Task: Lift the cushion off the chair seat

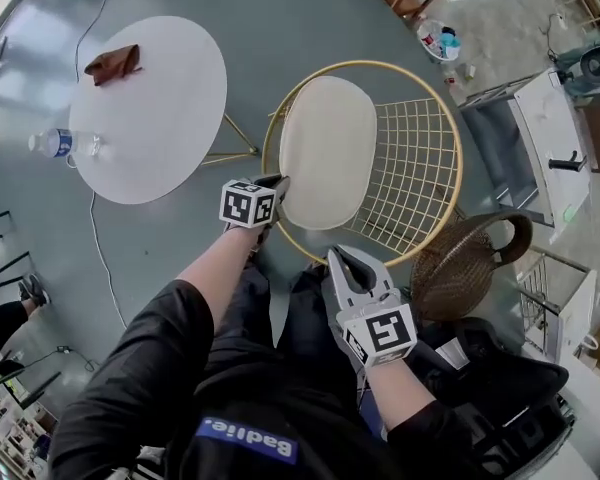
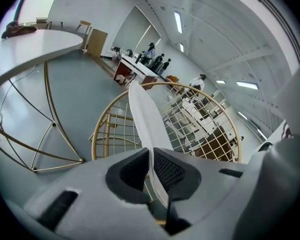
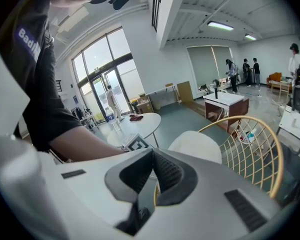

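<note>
- Already you have the white oval padded cushion pinched at its near edge. Your left gripper is clamped on it, with the pads pressing both faces of the thin rim.
- Your right gripper has its jaws together on nothing and hangs close to you, apart from the cushion.
- The cushion lies over the left half of the round gold wire chair, with its gripped edge at the rim nearest you.
- I judge the lift begun but not finished. I cannot tell whether the far end rests on the wire seat.
- What is left is to carry the cushion up and clear of the chair.
- Its long axis runs from your left gripper away from you. From above, a broad face is turned up toward you. Along the left gripper's jaws it shows edge-on.
</note>
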Action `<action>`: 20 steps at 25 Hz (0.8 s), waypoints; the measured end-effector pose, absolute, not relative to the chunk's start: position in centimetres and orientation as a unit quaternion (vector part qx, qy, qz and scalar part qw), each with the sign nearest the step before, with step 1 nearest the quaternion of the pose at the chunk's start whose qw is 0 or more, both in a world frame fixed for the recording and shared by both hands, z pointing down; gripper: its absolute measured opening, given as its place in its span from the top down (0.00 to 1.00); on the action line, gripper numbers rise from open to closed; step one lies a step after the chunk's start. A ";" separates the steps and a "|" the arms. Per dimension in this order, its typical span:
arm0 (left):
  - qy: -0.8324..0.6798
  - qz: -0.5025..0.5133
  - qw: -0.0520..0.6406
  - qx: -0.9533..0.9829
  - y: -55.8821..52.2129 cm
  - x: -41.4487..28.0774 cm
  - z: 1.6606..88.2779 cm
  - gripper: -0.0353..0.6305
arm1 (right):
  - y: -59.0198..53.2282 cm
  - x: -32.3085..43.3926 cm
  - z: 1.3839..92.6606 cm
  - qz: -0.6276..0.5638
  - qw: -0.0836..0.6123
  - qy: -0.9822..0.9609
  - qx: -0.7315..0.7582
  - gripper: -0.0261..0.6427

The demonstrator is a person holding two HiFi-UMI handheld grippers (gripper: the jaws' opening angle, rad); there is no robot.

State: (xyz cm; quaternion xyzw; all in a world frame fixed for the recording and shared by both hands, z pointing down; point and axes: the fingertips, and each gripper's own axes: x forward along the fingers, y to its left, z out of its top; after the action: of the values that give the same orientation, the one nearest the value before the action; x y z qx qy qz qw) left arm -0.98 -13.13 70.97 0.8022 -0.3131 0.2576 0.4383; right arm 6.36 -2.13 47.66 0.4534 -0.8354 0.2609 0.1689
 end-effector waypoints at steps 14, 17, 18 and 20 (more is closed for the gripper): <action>-0.283 0.242 0.387 0.843 -12.7 0.7 58.0 0.90 | -0.5 9.3 40.3 0.237 0.140 -0.823 0.497 0.92; -0.282 0.233 0.382 0.849 -12.1 0.3 54.5 0.90 | -1.3 9.9 38.5 0.234 0.120 -0.822 0.505 0.92; -0.283 0.225 0.388 0.848 -11.5 0.4 53.4 0.90 | -1.4 10.3 38.0 0.234 0.117 -0.822 0.506 0.92; -0.283 0.207 0.398 0.848 -10.3 0.5 50.9 0.90 | -1.7 11.0 37.0 0.235 0.112 -0.821 0.508 0.92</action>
State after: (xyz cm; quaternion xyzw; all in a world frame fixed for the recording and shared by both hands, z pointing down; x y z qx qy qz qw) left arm 0.54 -10.34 50.92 0.8478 -0.2832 0.2066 0.3979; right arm 10.97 -1.68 37.01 0.5081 -0.8210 0.2351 0.1115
